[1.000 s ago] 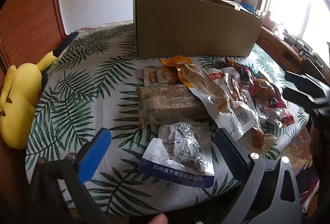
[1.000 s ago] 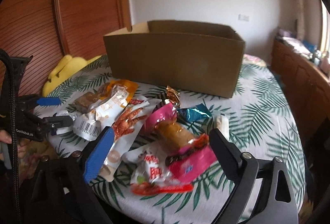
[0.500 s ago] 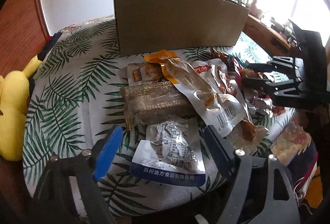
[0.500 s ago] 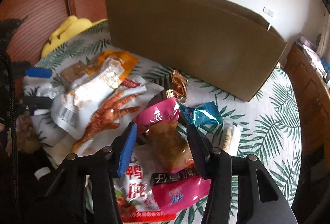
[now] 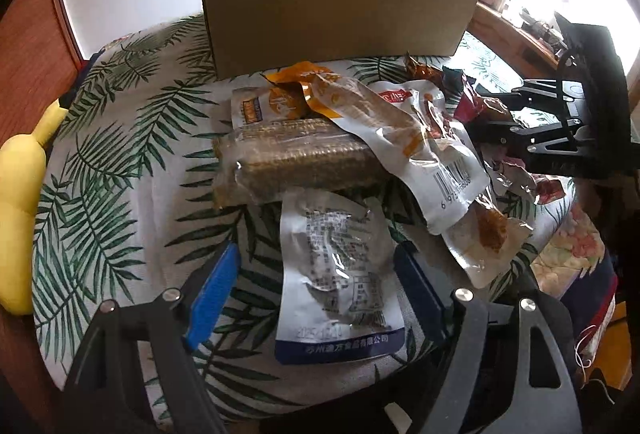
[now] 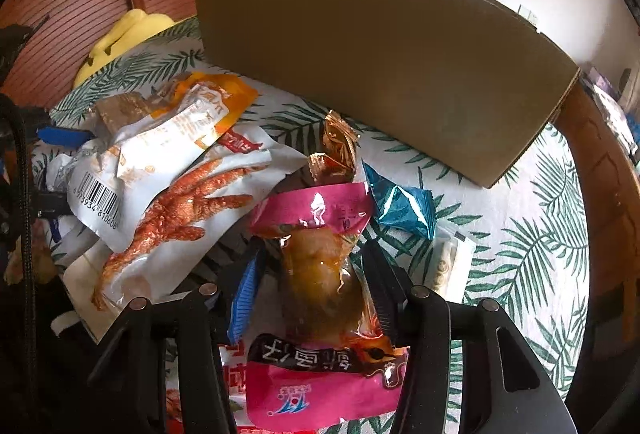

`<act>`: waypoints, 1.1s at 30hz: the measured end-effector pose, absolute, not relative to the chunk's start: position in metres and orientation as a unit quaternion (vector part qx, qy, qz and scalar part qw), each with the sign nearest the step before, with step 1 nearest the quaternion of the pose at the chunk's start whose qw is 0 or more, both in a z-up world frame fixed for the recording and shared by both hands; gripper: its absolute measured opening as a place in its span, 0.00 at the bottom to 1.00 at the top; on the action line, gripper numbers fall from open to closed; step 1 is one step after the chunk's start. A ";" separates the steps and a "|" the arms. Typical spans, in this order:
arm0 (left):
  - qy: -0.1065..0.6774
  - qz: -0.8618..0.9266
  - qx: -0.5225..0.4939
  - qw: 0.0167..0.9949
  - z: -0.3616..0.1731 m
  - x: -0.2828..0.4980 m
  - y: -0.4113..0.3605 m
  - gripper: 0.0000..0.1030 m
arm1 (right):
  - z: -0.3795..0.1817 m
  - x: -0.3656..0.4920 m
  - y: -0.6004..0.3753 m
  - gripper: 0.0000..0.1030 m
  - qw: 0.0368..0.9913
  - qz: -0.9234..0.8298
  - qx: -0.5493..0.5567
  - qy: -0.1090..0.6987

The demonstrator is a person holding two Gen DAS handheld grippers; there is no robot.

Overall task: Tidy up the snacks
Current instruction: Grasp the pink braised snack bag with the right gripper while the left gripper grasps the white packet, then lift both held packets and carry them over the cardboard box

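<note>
Straddling a white pouch with a blue bottom band (image 5: 336, 286), the left tongs (image 5: 316, 274) are standing open: the blue pad (image 5: 212, 290) is clear of the pouch's left edge, while the dark pad (image 5: 416, 286) is just beside its right edge, contact not resolvable. These jaws have just been closing, with the pouch lying between them. The right tongs (image 6: 308, 274) have likewise just been closing, and their pads are sitting against both sides of a pink-ended pouch with a brown piece inside (image 6: 320, 274); they are gripping it. The pouch is lying lengthwise between the fingers, its far pink end pointing toward the cardboard box (image 6: 372, 74). Beyond the left tongs, a clear-wrapped brown block (image 5: 296, 162) is lying crosswise, overlapped by a white pouch with a barcode (image 5: 412, 154) and an orange packet (image 5: 296, 94). Left of the right tongs, a chicken-foot pouch (image 6: 180, 210) is resting; a gold wrapper (image 6: 336, 154) and a teal wrapper (image 6: 404, 206) are lying nearer the box. Everything is sitting on the leaf-print surface (image 5: 120, 170). A yellow plush toy (image 5: 20, 194) is leaning at its left edge.
</note>
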State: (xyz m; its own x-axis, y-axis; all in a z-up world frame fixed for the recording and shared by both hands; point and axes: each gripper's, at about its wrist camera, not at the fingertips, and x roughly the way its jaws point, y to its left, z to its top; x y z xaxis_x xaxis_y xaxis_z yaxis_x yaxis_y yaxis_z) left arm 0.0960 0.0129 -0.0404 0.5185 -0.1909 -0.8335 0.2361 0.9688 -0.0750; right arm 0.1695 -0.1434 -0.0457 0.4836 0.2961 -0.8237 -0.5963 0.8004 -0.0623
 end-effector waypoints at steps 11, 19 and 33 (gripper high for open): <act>0.466 -0.140 0.018 0.873 -0.039 0.090 0.008 0.53 | -0.040 0.169 -0.149 0.44 0.841 0.265 -0.176 0.437; 0.467 -0.142 0.032 0.872 -0.037 0.090 0.010 0.50 | -0.044 0.174 -0.157 0.40 0.838 0.268 -0.154 0.450; 0.428 -0.116 -0.012 0.896 -0.026 0.072 0.044 0.36 | -0.028 0.170 -0.177 0.37 0.860 0.260 -0.120 0.423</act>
